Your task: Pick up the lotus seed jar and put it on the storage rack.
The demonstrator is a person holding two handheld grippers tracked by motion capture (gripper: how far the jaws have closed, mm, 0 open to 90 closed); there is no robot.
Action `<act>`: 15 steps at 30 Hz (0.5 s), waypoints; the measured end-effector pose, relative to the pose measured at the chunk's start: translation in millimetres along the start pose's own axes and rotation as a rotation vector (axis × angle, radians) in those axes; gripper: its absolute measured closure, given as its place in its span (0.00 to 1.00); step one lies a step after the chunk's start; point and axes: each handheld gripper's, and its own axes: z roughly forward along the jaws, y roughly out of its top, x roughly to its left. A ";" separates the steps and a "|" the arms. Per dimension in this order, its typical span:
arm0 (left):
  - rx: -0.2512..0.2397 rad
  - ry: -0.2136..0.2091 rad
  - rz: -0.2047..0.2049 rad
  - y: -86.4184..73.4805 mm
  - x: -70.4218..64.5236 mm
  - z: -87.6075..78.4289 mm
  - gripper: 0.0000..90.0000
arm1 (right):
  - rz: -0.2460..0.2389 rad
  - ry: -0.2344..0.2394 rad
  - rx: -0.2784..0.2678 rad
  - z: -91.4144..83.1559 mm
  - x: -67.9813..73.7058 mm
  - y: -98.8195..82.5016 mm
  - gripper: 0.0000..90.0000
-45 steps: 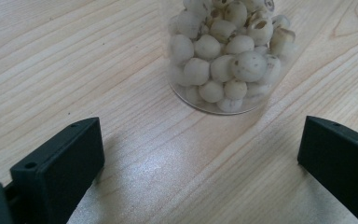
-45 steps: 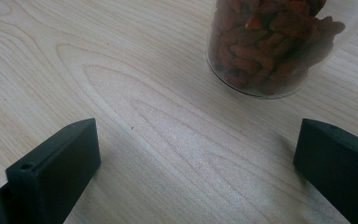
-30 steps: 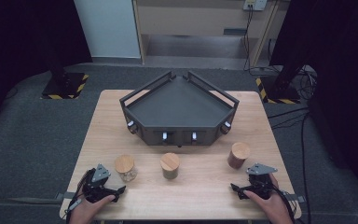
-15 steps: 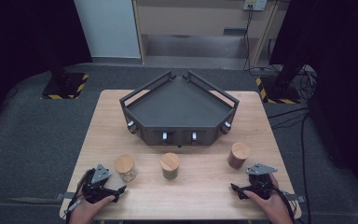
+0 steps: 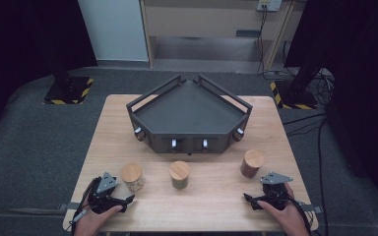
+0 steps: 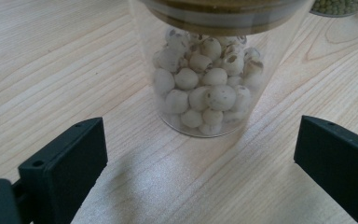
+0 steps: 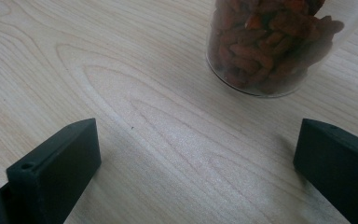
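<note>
Three lidded glass jars stand in a row on the worktop (image 5: 211, 201) in front of the dark tray (image 5: 189, 110), spaced well apart so each can be approached singly. The left gripper (image 5: 120, 200), jaws wide and empty, faces the jar of pale seeds (image 5: 132, 177) just beside it, squarely between the jaws in the left gripper view. The right gripper (image 5: 252, 200), equally wide, rests near the jar of reddish-brown pieces (image 5: 251, 163), which sits off-centre toward its right jaw, so alignment is likely needed before grasping.

Grey carpet floor (image 5: 39, 142), wooden table (image 5: 211, 196), pale cabinet (image 5: 202, 19) behind.
</note>
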 end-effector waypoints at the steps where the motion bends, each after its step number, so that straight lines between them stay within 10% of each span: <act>1: 0.001 -0.001 0.002 0.4 -0.1 0.4 0.02 | 0.000 0.000 0.000 0.0 0.0 0.0 0.01; 15: -0.013 0.002 0.020 2.9 -4.6 4.8 0.02 | 0.002 0.000 0.002 -0.3 0.1 0.1 0.01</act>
